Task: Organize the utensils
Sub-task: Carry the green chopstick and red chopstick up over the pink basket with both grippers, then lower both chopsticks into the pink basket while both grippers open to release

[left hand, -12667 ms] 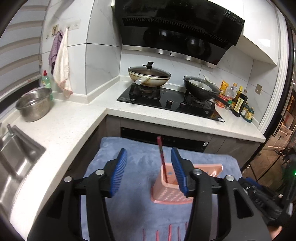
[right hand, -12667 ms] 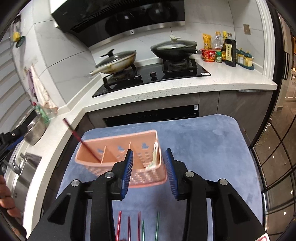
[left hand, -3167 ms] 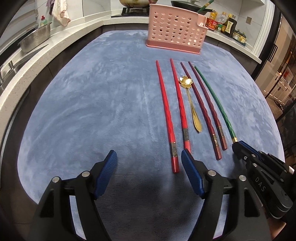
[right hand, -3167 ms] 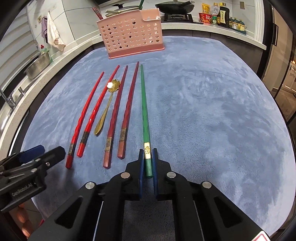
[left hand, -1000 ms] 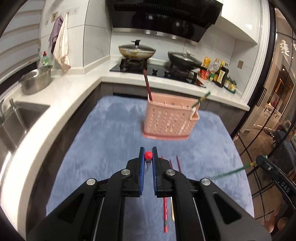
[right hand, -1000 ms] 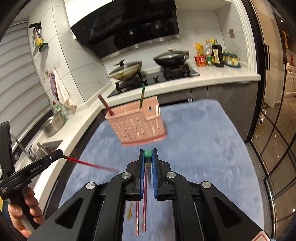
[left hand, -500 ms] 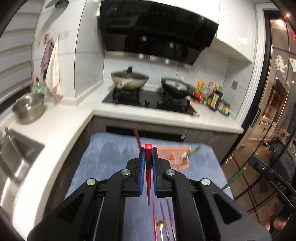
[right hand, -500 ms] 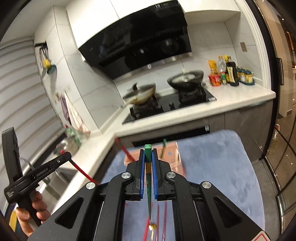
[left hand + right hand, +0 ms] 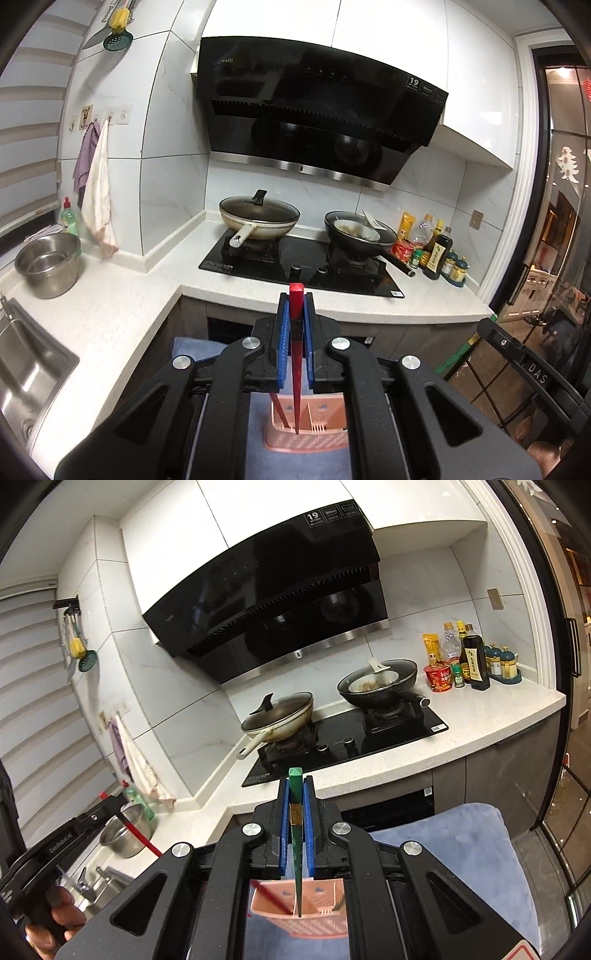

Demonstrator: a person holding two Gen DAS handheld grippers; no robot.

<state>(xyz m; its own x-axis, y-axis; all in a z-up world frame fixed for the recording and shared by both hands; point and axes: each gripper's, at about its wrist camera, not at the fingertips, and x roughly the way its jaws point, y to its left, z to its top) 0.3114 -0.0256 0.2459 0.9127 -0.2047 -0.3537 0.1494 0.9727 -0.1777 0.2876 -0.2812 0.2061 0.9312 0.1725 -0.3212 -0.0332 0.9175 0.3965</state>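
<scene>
Two chopsticks held upright, tips down over the pink basket.

The left hand-held gripper (image 9: 296,341) is clamped on a red chopstick (image 9: 295,373), the right hand-held gripper (image 9: 296,823) on a green chopstick (image 9: 296,849). Both tips reach into the basket (image 9: 306,441) on the blue mat (image 9: 469,845), where another red stick (image 9: 277,411) leans.
</scene>
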